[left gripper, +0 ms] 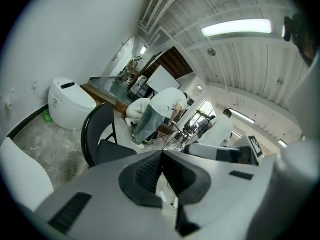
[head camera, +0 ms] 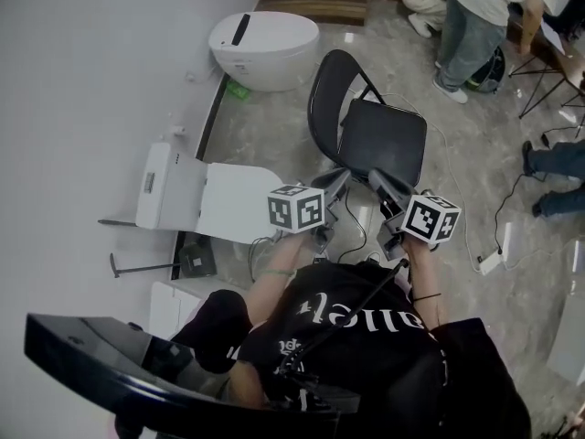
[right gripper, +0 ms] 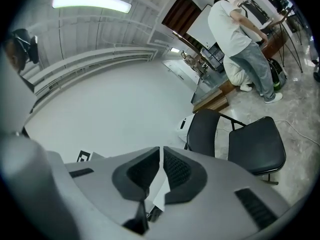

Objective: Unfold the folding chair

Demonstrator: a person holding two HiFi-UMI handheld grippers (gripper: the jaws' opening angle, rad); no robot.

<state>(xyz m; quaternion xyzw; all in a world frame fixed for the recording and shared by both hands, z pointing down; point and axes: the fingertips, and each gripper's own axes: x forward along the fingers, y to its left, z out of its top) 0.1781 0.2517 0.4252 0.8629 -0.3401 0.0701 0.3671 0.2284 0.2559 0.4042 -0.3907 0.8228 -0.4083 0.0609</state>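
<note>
Head view is showing the folding chair [head camera: 382, 140] standing open, probably light but stiff, best gripped at its backrest [head camera: 329, 99], while the left hand-held gripper [left gripper: 161, 155] and right hand-held gripper [right gripper: 161, 150] are hanging clenched, empty.

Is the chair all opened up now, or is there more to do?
Done: the folding chair stands open on the floor, with its seat down flat and its backrest up. In hand: nothing. The left gripper and the right gripper are both shut, empty and not touching the chair. Left to do: probably nothing, since the chair looks fully unfolded.
</note>
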